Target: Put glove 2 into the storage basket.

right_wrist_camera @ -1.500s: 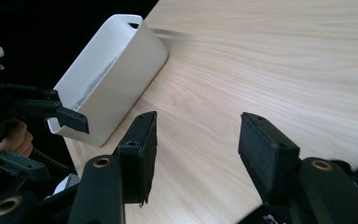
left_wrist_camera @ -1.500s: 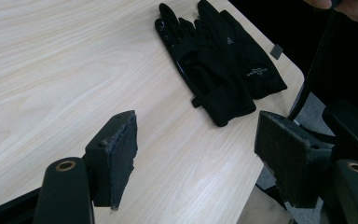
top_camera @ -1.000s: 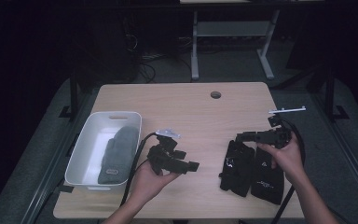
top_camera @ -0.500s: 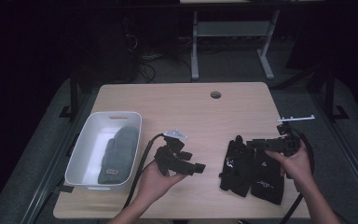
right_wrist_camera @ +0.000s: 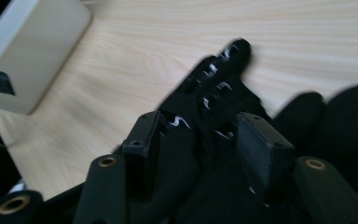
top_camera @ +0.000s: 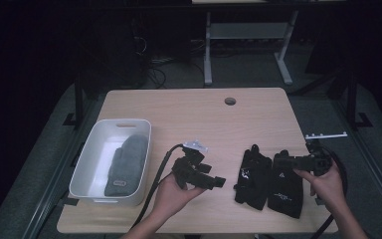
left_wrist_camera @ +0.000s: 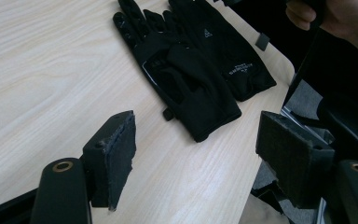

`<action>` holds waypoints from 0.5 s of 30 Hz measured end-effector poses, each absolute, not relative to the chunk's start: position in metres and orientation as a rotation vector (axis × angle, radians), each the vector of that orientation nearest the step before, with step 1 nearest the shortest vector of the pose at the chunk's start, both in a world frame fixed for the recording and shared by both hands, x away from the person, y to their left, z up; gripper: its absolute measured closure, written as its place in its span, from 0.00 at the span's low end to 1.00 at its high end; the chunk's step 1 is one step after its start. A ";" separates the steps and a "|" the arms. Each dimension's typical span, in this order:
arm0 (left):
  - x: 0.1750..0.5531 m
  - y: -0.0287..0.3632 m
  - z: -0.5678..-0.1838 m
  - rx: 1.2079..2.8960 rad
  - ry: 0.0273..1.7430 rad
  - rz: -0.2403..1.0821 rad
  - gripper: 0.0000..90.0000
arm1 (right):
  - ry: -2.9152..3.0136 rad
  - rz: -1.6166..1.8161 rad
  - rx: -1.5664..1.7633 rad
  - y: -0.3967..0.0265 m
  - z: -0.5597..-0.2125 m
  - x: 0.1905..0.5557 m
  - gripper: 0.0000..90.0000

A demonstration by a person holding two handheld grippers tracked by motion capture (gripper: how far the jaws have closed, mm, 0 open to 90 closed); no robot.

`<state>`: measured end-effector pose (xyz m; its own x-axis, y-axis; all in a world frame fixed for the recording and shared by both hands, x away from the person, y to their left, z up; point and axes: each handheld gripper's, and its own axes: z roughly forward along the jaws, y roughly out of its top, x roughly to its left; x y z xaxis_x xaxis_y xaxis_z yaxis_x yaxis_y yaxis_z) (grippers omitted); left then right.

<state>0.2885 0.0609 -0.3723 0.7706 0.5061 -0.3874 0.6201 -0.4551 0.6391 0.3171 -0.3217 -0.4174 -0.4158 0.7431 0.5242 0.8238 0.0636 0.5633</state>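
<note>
Two black gloves (top_camera: 267, 178) with small white logos and pale finger markings lie on the light wood-grain table (top_camera: 189, 112). At nine o'clock from them, a white tub (top_camera: 90, 155) holds a grey mitten (top_camera: 127, 163). Both grippers are black.

Dim high view, dark surroundings; brighter gripper views, motion blur in the right one

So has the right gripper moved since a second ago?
Yes. In the high view the right gripper has come down and toward the table's near edge, from beyond the black gloves to right over them, its jaws just closing somewhat.
</note>
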 end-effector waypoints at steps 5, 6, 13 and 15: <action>0.288 0.056 -0.375 2.158 0.827 -0.184 0.31 | -2.244 -1.266 -1.666 -0.330 -0.425 0.310 0.56; 0.287 0.054 -0.375 2.154 0.833 -0.186 0.31 | -2.254 -1.259 -1.672 -0.331 -0.426 0.309 0.56; 0.287 0.050 -0.377 2.163 0.823 -0.191 0.31 | -2.320 -1.196 -1.700 -0.338 -0.436 0.299 0.56; 0.286 0.048 -0.378 2.165 0.824 -0.196 0.31 | -2.326 -1.182 -1.709 -0.341 -0.439 0.297 0.56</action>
<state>0.2864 0.0484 -0.3782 0.7766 0.4945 -0.3904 0.6171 -0.4727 0.6290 0.2971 -0.3406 -0.4394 -0.3995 0.8085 0.4322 0.8257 0.1124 0.5529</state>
